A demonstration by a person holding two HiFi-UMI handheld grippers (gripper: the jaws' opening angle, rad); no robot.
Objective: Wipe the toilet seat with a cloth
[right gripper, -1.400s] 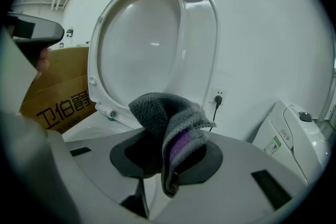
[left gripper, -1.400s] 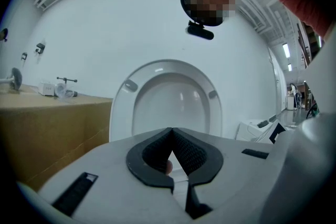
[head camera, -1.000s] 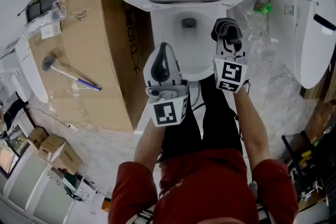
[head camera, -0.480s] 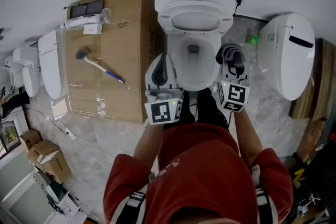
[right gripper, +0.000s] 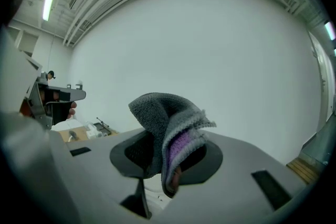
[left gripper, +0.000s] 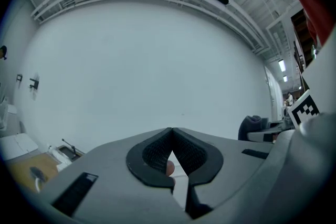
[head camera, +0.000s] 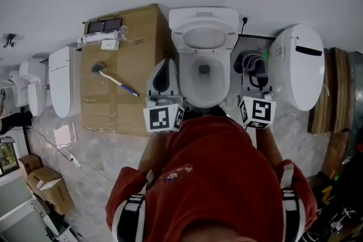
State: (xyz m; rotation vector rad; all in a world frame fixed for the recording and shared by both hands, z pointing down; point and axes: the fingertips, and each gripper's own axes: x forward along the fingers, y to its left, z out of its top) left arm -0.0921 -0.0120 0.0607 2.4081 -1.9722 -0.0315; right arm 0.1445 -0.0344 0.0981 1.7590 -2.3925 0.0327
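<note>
white ceramic toilet (head camera: 204, 73) sits well below both grippers, so a wipe could miss it; grey-and-purple knitted cloth (right gripper: 167, 119), pinched in the right gripper (right gripper: 169, 152) by seemingly one fold, could slip out; left gripper (left gripper: 171, 150), jaws together on nothing, couldn't catch it.

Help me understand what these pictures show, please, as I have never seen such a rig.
No robot here: a person holds a hand-held gripper in each hand. The head view looks down from a camera on the head, at a toilet beside a box with a tool on it. The other two views come from cameras riding on the hand-held grippers. The left hand-held gripper is shut and empty; the right hand-held gripper is shut on a cloth.
</note>
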